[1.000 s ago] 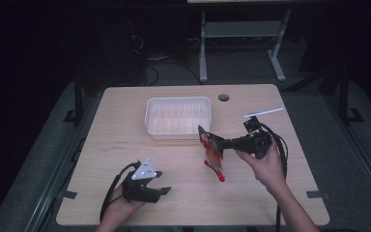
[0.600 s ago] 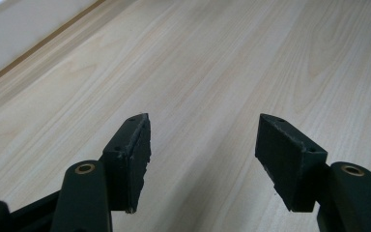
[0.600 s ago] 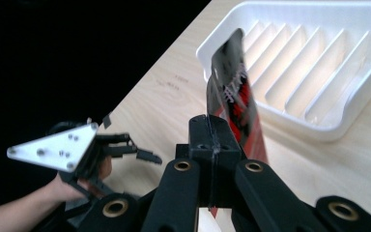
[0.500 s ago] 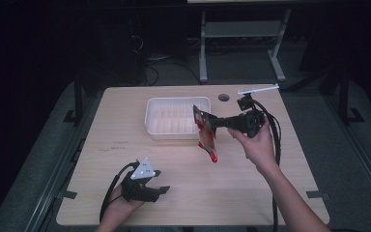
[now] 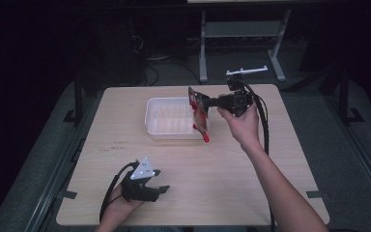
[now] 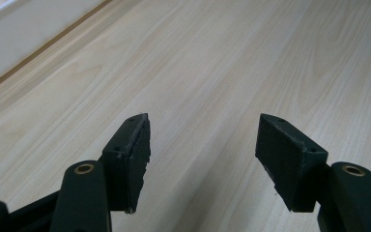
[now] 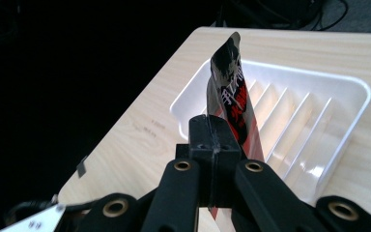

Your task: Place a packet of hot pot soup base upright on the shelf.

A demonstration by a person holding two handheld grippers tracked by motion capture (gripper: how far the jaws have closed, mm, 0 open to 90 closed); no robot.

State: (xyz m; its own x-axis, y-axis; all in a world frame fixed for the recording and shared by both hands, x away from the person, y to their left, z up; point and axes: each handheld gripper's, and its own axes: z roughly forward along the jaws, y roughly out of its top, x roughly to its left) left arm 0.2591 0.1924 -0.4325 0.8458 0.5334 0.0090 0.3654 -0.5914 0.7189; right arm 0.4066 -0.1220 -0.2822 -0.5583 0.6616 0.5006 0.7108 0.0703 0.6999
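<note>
A red and black foil packet [image 5: 200, 115] hangs upright in the air, pinched at its edge by my right gripper [image 5: 206, 103], which is shut on it. The packet sits over the right end of the white ribbed tray [image 5: 162, 133]. In the right gripper view the jaws [image 7: 213, 140] meet on the packet [image 7: 232, 104], with the tray [image 7: 309, 72] below and beyond it. My left gripper [image 5: 157, 188] rests low near the table's front edge, open. Between its pads [image 6: 203, 150] there is nothing but bare wood.
The light wooden table [image 5: 222, 183] has free room in front of the tray and to its left. The tray's white wall [image 6: 24, 38] crosses the top left corner of the left gripper view. A metal stand [image 5: 241, 29] and cables [image 5: 149, 63] lie on the dark floor behind.
My right gripper has carried the packet up and away from the person, from the table right of the tray's front to over the tray's right end. The left gripper has stayed put.
</note>
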